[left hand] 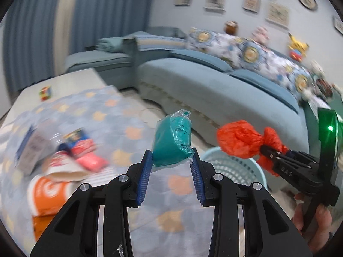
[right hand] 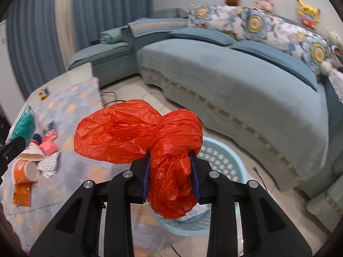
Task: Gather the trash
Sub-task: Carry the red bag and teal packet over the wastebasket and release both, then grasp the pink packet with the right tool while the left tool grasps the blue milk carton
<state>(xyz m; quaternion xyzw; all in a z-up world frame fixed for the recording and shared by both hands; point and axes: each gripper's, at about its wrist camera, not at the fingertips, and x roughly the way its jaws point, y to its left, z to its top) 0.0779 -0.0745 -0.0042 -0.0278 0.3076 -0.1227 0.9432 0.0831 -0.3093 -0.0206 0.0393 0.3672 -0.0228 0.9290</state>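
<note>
Trash in both grippers, bin just ahead: we've got the left gripper [left hand: 171, 160] clamped on a teal packet in clear wrap [left hand: 172, 141], pinched only at its lower end w/ most of it sticking out past the pads. The right gripper [right hand: 169, 162] is clamped on the knotted neck of a crumpled red plastic bag [right hand: 137, 135], its bulk ballooning out left of the jaws.

Both loads hang in the air near the pale blue slotted basket [right hand: 223, 158] on the floor, btwn the bench [right hand: 70, 128] and the blue sofa [right hand: 235, 81].

Risks, as we judge them:
- teal packet is held by a thin margin of slick film; a quick swing could let it slide out short of the basket
- red bag is light and puffy, so on release it may catch the rim or drift and land on the floor
- the two grippers sit close together, so they could knock each other over the basket mouth

Count, as far as we can see:
- 2 grippers, 1 item in each
- 1 basket
- 2 paper cups [right hand: 26, 167] lying on the bench cloth
- a few small wrappers [right hand: 49, 147] beside the cups; exact no. unclear through blur
- 1 orange foil packet [right hand: 21, 194] near the bench edge
- 1 puzzle cube [right hand: 43, 93] at the far end, prob. not trash
</note>
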